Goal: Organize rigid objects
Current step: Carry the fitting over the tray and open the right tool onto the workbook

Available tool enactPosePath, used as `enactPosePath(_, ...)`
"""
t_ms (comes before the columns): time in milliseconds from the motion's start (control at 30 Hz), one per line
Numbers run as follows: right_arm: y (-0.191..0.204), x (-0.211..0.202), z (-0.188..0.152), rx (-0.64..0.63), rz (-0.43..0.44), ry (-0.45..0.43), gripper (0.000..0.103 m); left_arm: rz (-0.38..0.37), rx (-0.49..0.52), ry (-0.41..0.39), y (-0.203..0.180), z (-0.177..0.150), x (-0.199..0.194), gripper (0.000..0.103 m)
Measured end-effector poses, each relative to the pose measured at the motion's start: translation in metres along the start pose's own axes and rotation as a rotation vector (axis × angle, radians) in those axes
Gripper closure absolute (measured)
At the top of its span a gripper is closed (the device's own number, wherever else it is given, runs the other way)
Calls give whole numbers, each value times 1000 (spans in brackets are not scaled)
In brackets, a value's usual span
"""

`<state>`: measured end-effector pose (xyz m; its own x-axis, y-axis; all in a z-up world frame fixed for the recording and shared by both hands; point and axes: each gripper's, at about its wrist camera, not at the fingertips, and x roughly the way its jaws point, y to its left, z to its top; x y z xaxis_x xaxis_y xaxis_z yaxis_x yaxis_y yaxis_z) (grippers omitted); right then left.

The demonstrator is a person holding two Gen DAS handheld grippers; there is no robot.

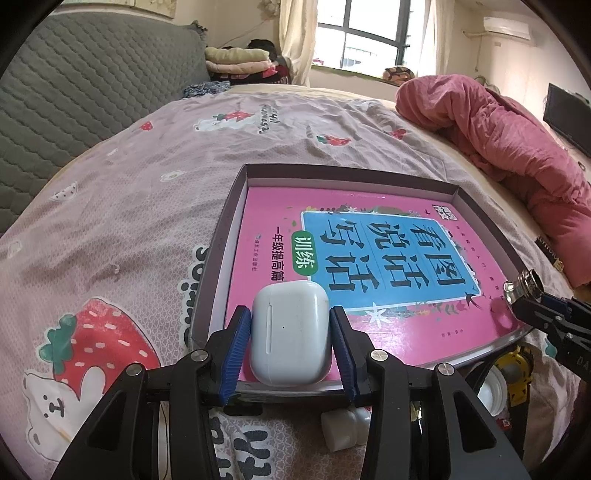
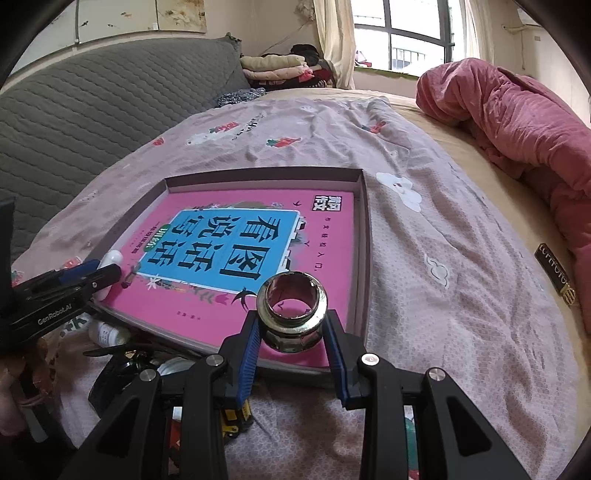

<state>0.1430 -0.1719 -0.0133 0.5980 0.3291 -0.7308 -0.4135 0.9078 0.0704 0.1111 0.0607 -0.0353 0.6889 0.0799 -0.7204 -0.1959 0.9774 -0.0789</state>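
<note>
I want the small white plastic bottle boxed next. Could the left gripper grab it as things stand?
Probably not yet: the left gripper is shut on the white earbud case above the pink book. The small white plastic bottle lies below it on the bedsheet.

A pink quilt (image 1: 509, 147) lies bunched at right, folded clothes (image 1: 236, 61) at upper left, a window (image 1: 364, 35) above.

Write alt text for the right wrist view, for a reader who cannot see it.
The right gripper clamps a shiny metal ring fitting above the near edge of a shallow box holding a pink book, on a bed with a strawberry-print sheet. At far left the left gripper holds a white earbud case over the box.
</note>
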Motion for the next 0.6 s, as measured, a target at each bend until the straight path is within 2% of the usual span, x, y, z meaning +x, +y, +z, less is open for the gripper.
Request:
enactPosePath(267, -1, 7, 7, -12, 13, 60, 68, 5, 12, 7, -2, -1, 1, 58)
enactPosePath(600, -4, 8, 4, 9, 38, 50, 69, 13, 21, 8, -2, -1, 1, 58)
